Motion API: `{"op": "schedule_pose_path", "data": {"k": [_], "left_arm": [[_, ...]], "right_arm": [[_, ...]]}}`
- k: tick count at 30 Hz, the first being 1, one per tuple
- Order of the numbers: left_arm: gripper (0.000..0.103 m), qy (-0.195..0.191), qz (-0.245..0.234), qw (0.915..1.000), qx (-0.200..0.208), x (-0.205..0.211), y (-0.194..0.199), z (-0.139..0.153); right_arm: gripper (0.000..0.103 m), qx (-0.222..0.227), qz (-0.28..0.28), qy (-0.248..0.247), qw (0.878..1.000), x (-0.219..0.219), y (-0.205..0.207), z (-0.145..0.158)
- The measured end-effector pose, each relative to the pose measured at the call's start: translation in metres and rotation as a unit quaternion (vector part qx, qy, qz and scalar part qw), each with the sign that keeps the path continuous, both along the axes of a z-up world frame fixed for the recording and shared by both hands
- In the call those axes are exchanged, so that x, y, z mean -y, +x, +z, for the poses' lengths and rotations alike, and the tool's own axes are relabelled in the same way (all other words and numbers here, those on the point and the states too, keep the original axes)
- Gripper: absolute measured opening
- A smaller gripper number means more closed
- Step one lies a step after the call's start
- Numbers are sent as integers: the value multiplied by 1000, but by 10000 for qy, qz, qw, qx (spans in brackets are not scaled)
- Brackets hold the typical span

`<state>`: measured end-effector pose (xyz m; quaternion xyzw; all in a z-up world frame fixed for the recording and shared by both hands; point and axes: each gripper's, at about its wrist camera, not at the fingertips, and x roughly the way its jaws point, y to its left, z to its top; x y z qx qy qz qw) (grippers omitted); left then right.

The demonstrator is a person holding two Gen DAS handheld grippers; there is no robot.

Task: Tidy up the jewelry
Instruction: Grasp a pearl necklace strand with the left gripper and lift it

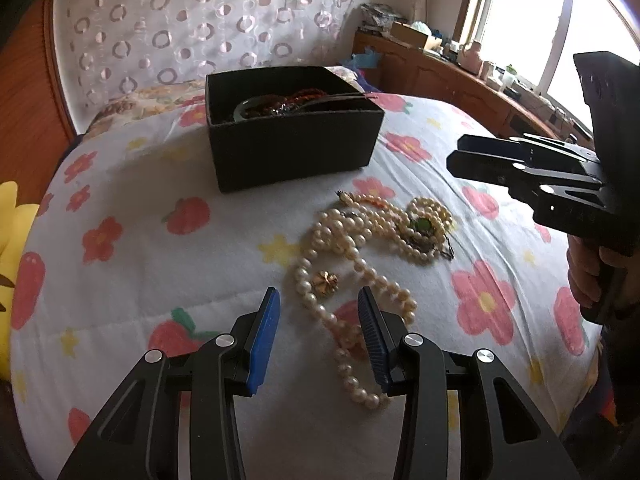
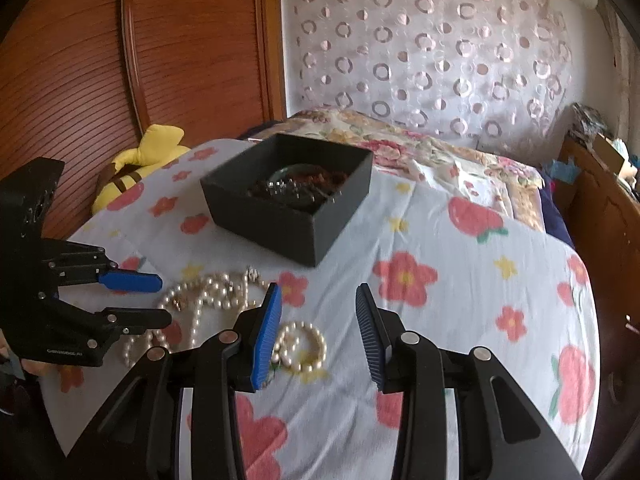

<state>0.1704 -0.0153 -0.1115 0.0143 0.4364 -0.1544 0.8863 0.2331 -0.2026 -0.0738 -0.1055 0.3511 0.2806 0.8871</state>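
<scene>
A tangle of pearl necklaces (image 1: 360, 248) lies on the flowered bedspread (image 1: 160, 264), with a green-stone pendant (image 1: 425, 225) and a small gold brooch (image 1: 325, 281) among them. A black box (image 1: 288, 136) behind them holds dark beads and a bangle. My left gripper (image 1: 318, 300) is open, low over the near pearl strand and the brooch. My right gripper (image 2: 318, 292) is open and empty above the bedspread, right of the pearls (image 2: 224, 308), in front of the box (image 2: 292, 196). Each gripper shows in the other's view: right (image 1: 460, 152), left (image 2: 160, 296).
A yellow plush toy (image 2: 136, 168) lies at the bed's left edge by a wooden wardrobe (image 2: 140, 52). A folded floral quilt (image 2: 440, 160) lies behind the box. A cluttered wooden sideboard (image 1: 460, 68) runs under the window on the right.
</scene>
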Motion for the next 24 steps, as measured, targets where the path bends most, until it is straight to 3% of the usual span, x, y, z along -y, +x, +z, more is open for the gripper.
{"op": "schedule_pose_path", "data": {"k": [2,9,16,17,24], "left_arm": [[38,29,14,10000,-8,0,-1,0],[17,310,-6,9995,39,11,-6,-1],[12,388,155,9991,64,1,2,-1],[6,415,180,9989,79,1,3,-1],[6,1,256,9984,497,-13,-4,25]], "right_arm": [[41,-11,-26,30,10000,4,-5,-1],[41,8,-76,77,9999,11,-17,1],[41,-51,-57,72,9999,13,-26,-5],[41,-65,-54,63,9999,13,-27,-7],[41,-205,-48,22,9998,14,-27,-18]]}}
